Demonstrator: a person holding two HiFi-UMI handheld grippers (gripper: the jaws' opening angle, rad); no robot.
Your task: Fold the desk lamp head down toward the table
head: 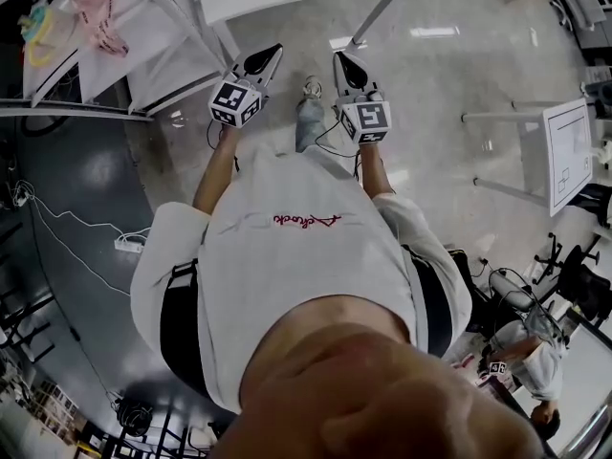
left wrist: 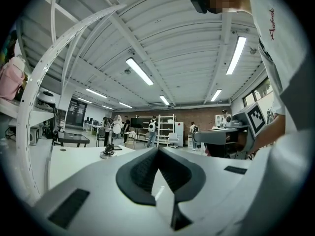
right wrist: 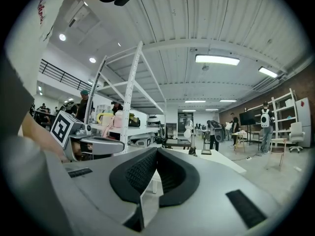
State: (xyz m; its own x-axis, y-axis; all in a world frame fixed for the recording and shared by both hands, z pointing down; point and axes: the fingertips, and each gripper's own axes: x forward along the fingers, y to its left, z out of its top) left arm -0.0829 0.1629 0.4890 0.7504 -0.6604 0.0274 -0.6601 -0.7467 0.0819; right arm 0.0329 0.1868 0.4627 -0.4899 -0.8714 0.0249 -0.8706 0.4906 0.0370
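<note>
- Jaws of the left gripper (left wrist: pixel 157 149) are seen pressed together, with nothing caught between them. The right gripper (right wrist: pixel 156 150) is closed in the same way, on nothing.
- Both grippers are held level and side by side in front of the person's white sweatshirt (head: pixel 306 247). Their tips are turned toward the long white rectangular table (left wrist: pixel 74 163).
- The small desk lamp (left wrist: pixel 111 137) is set far along that table, well apart from both grippers and touched by neither.
- In the left gripper view the lamp is found to the left of the closed jaws. In the right gripper view it is found a little to their right.
- The lamp is shown upright, with a round pale head carried high on a thin dark stem over a round dark base. Finer detail is too small to be made out.
- A small flat dark object (right wrist: pixel 205 152) is laid on the tabletop just beside the lamp's base.
- Only bare white tabletop is seen between the jaws and the lamp.
- A white metal shelving rack (right wrist: pixel 129 97) loaded with pink and yellow things is placed to the left of the table.
- Farther back, a low black table (left wrist: pixel 74 139) and a tall white open shelf unit (left wrist: pixel 166 127) are visible.
- Several people (left wrist: pixel 152 131) are seen there as well, before a brown brick wall (left wrist: pixel 206 117).
</note>
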